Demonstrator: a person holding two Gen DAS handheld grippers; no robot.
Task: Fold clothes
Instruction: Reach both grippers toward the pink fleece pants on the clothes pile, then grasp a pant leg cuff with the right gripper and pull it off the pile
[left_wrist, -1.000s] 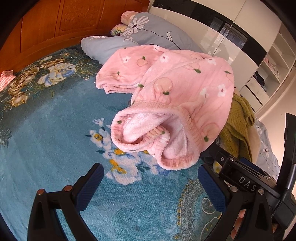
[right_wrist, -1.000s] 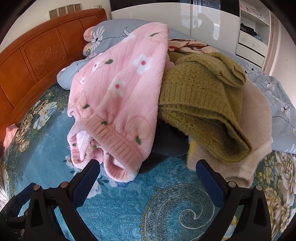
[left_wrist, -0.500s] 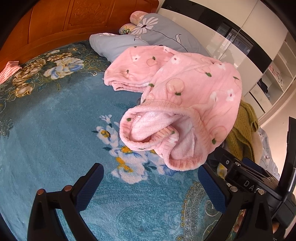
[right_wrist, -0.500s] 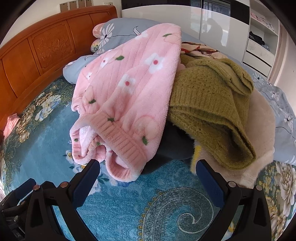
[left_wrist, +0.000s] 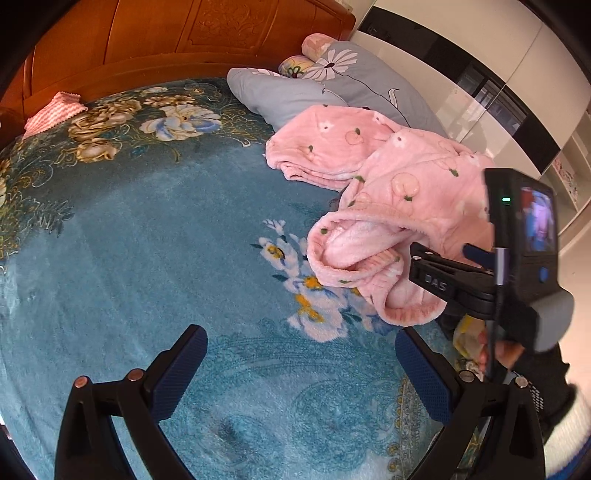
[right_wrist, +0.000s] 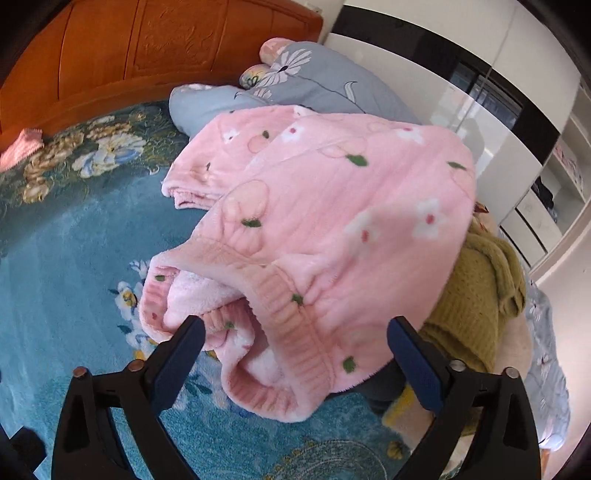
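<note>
A pink fleece garment with flower and peach prints (right_wrist: 332, 229) lies crumpled on the blue floral bedspread (left_wrist: 147, 258), its ribbed hem (right_wrist: 295, 332) turned toward me. It also shows in the left wrist view (left_wrist: 388, 206). My right gripper (right_wrist: 295, 369) is open, its jaws on either side of the ribbed hem, just short of it. My left gripper (left_wrist: 301, 373) is open and empty over the bare bedspread, left of the garment. The right gripper's body (left_wrist: 480, 280) shows in the left wrist view, close against the pink hem.
An olive knit sweater (right_wrist: 476, 295) and a cream garment (right_wrist: 513, 354) lie piled to the right of the pink one. Grey flowered pillows (left_wrist: 332, 81) and a wooden headboard (left_wrist: 184, 37) stand at the back. A small pink cloth (left_wrist: 55, 110) lies at the far left. A white wardrobe (right_wrist: 498, 110) stands on the right.
My right gripper has moved forward and left, up to the pink garment's hem. My left gripper has swung left, so the garment sits farther right and the right gripper now shows in its view.
</note>
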